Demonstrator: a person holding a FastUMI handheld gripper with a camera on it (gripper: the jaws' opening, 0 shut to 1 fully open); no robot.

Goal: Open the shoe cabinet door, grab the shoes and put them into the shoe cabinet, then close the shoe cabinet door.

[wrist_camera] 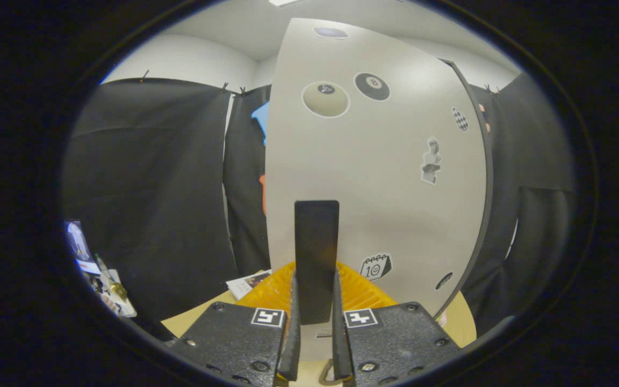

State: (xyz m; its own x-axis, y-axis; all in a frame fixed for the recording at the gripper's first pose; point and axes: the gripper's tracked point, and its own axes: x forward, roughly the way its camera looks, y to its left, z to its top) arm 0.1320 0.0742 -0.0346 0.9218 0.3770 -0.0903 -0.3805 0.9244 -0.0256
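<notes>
The shoe cabinet door [384, 177] is a tall light grey panel with several stickers, standing straight ahead of me. A flat black handle [316, 252] sticks out from its lower middle. My gripper [316, 317] is shut on that handle, with both fingers pressing its lower end from either side. The door's left edge stands free against the dark cloth behind it; I cannot tell how far it is swung. The shoes are hidden from me.
A tan tabletop [202, 320] lies under the fingers, with an orange ribbed mat [363, 293] on it just behind the handle. A printed leaflet [247, 283] lies left of the mat. Small cluttered items [102, 279] sit far left. Black cloth walls the booth.
</notes>
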